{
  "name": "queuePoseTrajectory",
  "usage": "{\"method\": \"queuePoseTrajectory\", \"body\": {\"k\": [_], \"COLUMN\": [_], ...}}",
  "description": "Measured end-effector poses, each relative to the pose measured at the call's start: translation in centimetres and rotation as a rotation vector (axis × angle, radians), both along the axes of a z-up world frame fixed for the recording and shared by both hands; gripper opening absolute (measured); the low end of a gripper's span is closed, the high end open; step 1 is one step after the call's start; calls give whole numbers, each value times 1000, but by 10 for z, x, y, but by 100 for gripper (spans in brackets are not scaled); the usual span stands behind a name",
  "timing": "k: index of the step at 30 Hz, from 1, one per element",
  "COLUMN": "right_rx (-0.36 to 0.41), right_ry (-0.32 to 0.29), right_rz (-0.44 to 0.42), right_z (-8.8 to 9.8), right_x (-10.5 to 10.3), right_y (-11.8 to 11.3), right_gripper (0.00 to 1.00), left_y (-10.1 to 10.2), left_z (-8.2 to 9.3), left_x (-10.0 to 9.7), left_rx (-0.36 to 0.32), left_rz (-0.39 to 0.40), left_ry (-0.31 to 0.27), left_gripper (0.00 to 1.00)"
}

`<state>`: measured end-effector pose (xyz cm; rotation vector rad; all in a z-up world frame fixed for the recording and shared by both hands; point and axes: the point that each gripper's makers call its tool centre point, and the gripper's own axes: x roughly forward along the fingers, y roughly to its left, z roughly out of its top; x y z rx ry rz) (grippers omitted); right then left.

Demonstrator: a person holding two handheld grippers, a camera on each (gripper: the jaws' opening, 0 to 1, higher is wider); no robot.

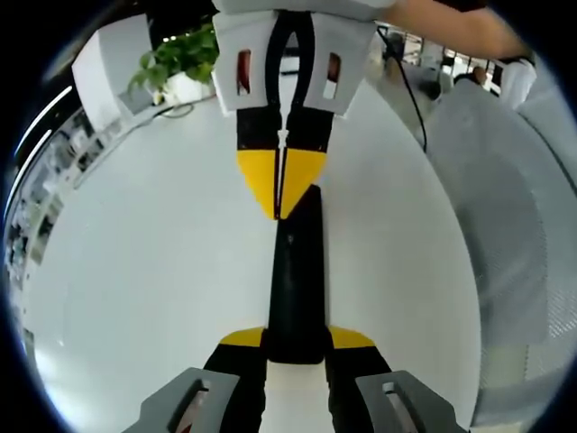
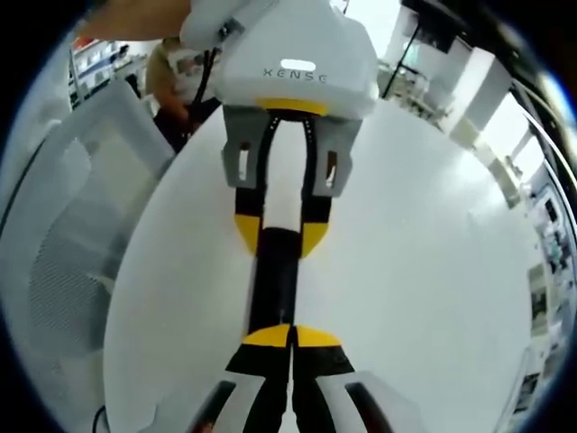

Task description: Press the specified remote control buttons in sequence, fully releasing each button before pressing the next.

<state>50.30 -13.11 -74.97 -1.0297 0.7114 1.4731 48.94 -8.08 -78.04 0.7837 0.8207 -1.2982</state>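
Observation:
A long black remote control (image 1: 296, 271) lies lengthwise over the white table (image 1: 135, 271). My left gripper (image 1: 296, 339) is shut on its near end, a yellow-tipped jaw on each side. My right gripper (image 1: 281, 191) comes in from the top of the left gripper view, shut, with its joined yellow tips resting on the remote's far end. In the right gripper view the remote (image 2: 275, 280) runs away from my shut right gripper (image 2: 290, 336), whose tips meet on top of it. At the other end the left gripper (image 2: 279, 234) clamps the remote.
A potted green plant (image 1: 180, 59) stands at the table's far edge. A grey mesh chair (image 1: 505, 207) is beside the table, also seen as the chair (image 2: 72, 244) in the right gripper view. A person's arm (image 1: 451, 23) reaches in at the top.

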Motion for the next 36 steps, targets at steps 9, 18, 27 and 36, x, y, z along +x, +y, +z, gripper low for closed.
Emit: {"method": "queuePoseTrajectory", "body": {"k": [9, 18, 27, 36], "right_rx": [-11, -16, -24, -35], "right_ry": [23, 37, 49, 60], "right_rz": [11, 25, 44, 56], "right_z": [-8, -12, -18, -21], "right_x": [2, 2, 0, -1], "right_y": [2, 4, 7, 8], "right_gripper": [0, 0, 0, 0], "left_y": [-1, -1, -1, 0], "left_z": [0, 0, 0, 0], "left_x": [0, -1, -1, -1], "left_rx": [1, -3, -5, -8], "left_rz": [-2, -2, -2, 0], "left_ry": [-2, -3, -4, -7], "left_gripper": [24, 24, 24, 24]}}
